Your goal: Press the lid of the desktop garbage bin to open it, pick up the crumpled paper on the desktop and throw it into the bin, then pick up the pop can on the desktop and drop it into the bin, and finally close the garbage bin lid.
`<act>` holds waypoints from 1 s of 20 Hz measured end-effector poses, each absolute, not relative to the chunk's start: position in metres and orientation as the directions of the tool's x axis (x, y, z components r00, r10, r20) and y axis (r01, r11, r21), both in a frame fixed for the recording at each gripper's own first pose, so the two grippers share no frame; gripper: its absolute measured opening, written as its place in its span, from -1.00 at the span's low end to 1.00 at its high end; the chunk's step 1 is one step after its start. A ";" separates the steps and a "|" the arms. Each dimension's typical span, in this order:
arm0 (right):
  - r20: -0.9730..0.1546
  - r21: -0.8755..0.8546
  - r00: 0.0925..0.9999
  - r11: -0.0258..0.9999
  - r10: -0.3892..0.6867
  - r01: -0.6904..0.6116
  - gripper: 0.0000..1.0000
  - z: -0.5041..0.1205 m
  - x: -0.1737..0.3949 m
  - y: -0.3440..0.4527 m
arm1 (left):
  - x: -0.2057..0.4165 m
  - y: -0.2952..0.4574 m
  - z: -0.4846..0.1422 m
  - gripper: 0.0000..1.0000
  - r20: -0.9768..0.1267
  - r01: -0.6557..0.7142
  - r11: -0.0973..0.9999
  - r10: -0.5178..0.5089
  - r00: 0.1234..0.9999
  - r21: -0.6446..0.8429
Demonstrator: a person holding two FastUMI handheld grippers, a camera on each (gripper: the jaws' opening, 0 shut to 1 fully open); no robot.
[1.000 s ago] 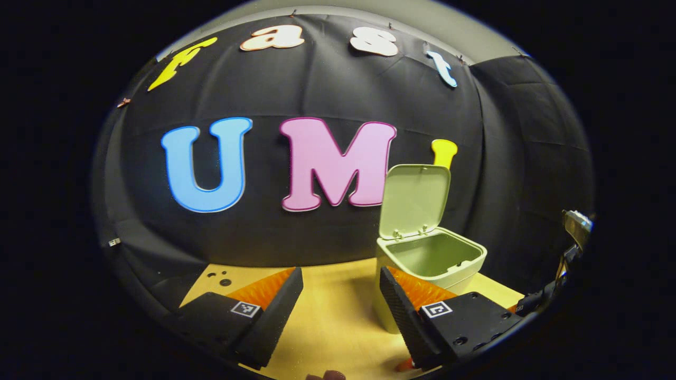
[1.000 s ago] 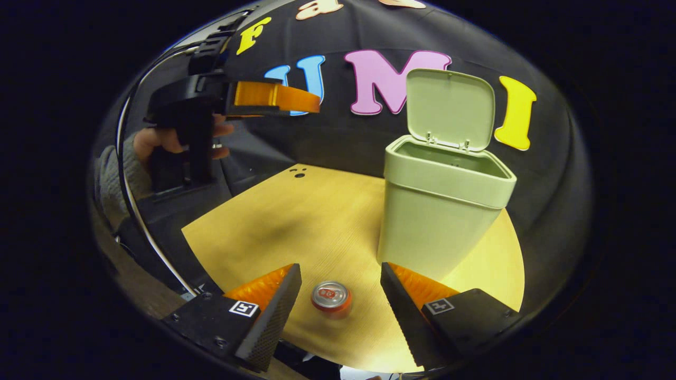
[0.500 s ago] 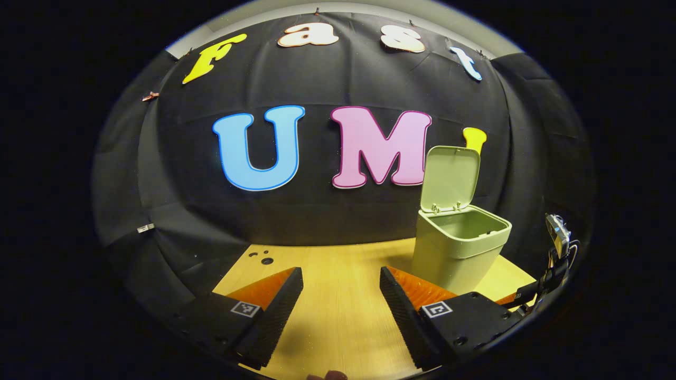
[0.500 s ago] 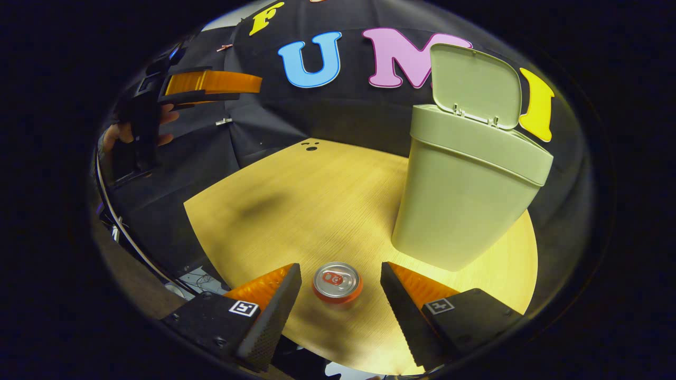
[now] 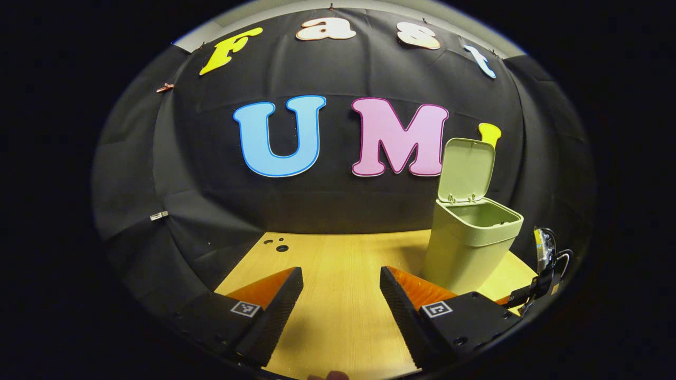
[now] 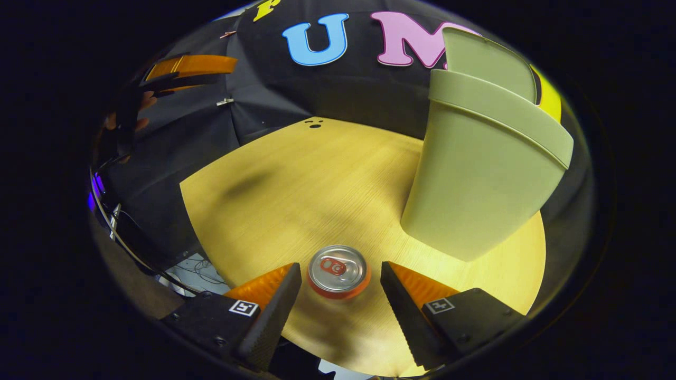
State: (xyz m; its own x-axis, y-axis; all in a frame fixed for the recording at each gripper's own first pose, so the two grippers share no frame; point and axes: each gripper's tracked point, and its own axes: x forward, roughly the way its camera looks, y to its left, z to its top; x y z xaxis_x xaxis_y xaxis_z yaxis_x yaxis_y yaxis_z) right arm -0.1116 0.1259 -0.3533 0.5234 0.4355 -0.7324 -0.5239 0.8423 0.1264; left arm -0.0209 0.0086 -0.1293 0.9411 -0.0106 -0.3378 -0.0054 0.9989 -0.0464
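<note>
Two grippers appear over a round wooden table (image 6: 296, 179). In the right gripper view we see the right gripper (image 6: 340, 306) poised low above the pop can (image 6: 338, 270), which stands upright on the table with its top and pull tab facing us. The jaws stand apart, one finger on each side of the can, and we see a gap between each finger and the can's wall, so nothing is gripped. The garbage bin (image 6: 475, 179) stands on the table just beyond and to the right of the can, its lid (image 6: 491, 60) raised behind the rim. At upper left in this view we see the left gripper (image 6: 185, 68) held aloft by a hand (image 6: 124, 121), well apart from the can and the bin. In the left gripper view we see that gripper's own fingers parted over bare tabletop, holding nothing, with the bin at right, its lid upright and its mouth open. We cannot tell from either view what lies inside the bin.
</note>
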 end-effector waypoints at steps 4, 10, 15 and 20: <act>-0.749 0.152 0.491 0.837 0.445 -0.526 0.96 -0.363 -0.115 0.130 | -0.020 0.007 -0.127 0.90 -0.335 0.001 0.999 -0.014 0.942 -0.039; -0.751 0.145 0.498 0.844 0.434 -0.517 0.64 -0.360 -0.117 0.122 | -0.023 0.005 -0.129 0.91 -0.338 0.001 0.999 -0.014 0.941 -0.040; -0.715 0.156 0.539 0.853 0.446 -0.499 0.65 -0.330 -0.110 0.115 | -0.019 0.000 -0.129 0.90 -0.338 0.010 0.999 -0.022 0.941 -0.037; -0.649 0.167 0.607 0.864 0.459 -0.475 0.65 -0.278 -0.093 0.106 | -0.013 -0.009 -0.128 0.90 -0.335 0.031 0.999 -0.043 0.941 -0.043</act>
State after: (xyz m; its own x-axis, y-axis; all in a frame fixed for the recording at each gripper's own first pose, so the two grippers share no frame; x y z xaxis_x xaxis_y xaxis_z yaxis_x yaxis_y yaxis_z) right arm -0.0931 0.1061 -0.2785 0.6068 0.4585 -0.6493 -0.4748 0.8642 0.1666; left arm -0.0129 -0.0086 -0.1279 0.9413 -0.0435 -0.3348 0.0310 0.9986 -0.0425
